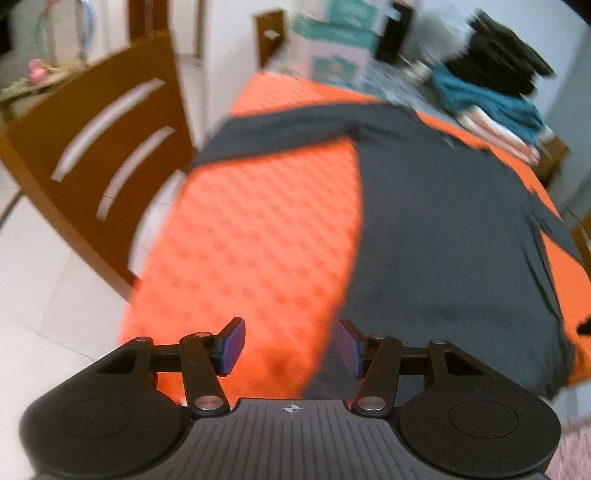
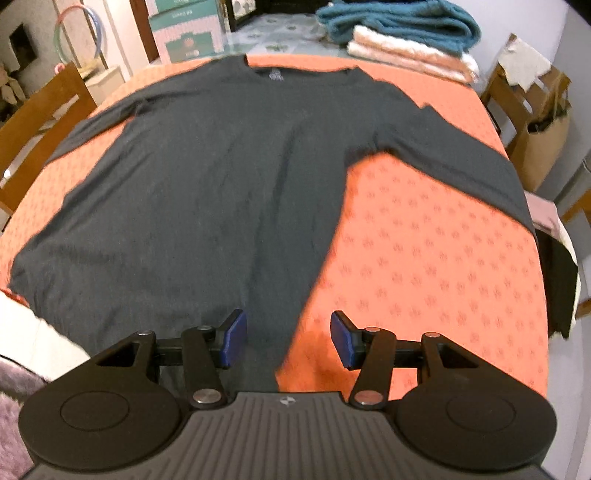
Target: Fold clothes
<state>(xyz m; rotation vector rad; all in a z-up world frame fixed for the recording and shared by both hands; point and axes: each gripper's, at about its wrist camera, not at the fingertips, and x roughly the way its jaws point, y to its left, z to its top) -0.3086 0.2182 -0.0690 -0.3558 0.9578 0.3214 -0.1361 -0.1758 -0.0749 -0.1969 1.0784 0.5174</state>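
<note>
A dark grey long-sleeved shirt (image 2: 207,177) lies spread flat on the orange patterned tablecloth (image 2: 424,258), collar at the far end, both sleeves stretched out to the sides. My right gripper (image 2: 287,341) hovers open above the shirt's near right hem corner, nothing between its blue pads. In the left wrist view the same shirt (image 1: 443,229) fills the right half, its left sleeve running toward the table's far left edge. My left gripper (image 1: 290,347) stands open over the bare tablecloth (image 1: 258,229) beside the shirt's near left edge, and it holds nothing.
Folded teal and pink towels (image 2: 402,33) are stacked at the far right of the table. Wooden chairs stand at the left (image 1: 99,147) and at the right (image 2: 509,99). Cardboard boxes (image 2: 184,33) sit beyond the far end. A paper bag (image 2: 543,147) rests on the right chair.
</note>
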